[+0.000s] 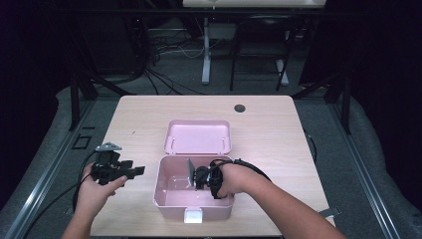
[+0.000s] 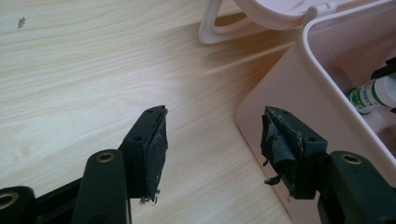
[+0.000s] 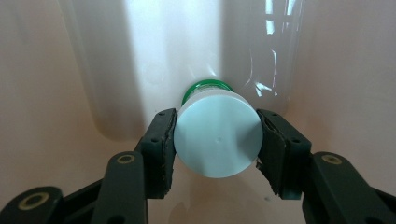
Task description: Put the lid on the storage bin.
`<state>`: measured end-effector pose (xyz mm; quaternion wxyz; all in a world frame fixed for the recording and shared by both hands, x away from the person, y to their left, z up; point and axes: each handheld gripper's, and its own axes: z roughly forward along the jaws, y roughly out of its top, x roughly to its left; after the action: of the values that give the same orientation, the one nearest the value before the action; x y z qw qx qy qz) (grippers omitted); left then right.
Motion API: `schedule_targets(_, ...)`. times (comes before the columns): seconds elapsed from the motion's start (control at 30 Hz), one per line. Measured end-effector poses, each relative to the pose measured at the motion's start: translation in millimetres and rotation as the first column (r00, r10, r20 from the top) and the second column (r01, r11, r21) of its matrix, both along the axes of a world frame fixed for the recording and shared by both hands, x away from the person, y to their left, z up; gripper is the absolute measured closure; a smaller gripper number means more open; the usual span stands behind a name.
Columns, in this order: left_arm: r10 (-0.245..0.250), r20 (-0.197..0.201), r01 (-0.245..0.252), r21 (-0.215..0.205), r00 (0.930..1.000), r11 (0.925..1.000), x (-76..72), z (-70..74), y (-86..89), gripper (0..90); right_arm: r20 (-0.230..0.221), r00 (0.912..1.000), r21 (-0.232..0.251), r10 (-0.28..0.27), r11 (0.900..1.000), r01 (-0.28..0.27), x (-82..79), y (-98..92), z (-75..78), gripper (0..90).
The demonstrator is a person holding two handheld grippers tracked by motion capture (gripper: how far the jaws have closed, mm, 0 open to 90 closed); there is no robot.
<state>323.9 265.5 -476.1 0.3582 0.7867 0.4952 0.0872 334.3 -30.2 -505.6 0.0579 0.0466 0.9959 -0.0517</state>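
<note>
A: What step is in hand here?

B: By my reading, the placing. The right hand-held gripper [image 3: 217, 140] is down inside the pink box [image 1: 164, 199], which sits near the front edge of the tabletop [image 1: 268, 124], about midway along it. Its jaws are clamped on a small bottle [image 3: 217, 142] with a white cap and a green band, one pad on each side of the cap.

A: So the bottle is in the box already?

B: Inside its walls, yes, but held. In the right gripper view the bottle points away from the camera toward the pale box floor; whether its far end touches that floor I cannot tell.

A: And the other side?

B: The left hand-held gripper [image 2: 212, 140] hangs over the tabletop just beside the box's left wall, jaws spread with nothing between them. In the left gripper view the bottle [image 2: 371, 95] shows over the box rim.

A: The lid?

B: The pink lid [image 1: 198, 137] lies apart from the box, just behind it toward the middle of the tabletop.

A: What does the next move call for?

B: I'd judge: lower the bottle until it rests on the box floor, then spread the right jaws wide enough to clear the cap and draw the gripper up without clipping the rim. The bottle is round, so it may roll once freed. After that the lid looks like the likely job, and the idle left gripper is well placed to steady the box.
</note>
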Motion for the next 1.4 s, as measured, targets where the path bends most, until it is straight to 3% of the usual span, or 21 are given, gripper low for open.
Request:
schedule_targets(0.77, 0.001, 0.000, -0.001, -0.001, 1.0000, 1.0000, -0.2, 0.4, 0.3, 41.1, 0.002, 1.0000, -0.016, -0.002, 1.000, 0.002, -0.1, 1.0, -0.5, 49.2)
schedule_targets(1.4, -0.011, 0.010, 0.011, -0.005, 0.9999, 0.9999, -2.8, 3.9, -4.1, 41.2, 0.026, 0.9988, 0.065, -0.043, 0.997, 0.041, -1.0, -9.8, 33.4, 48.4)
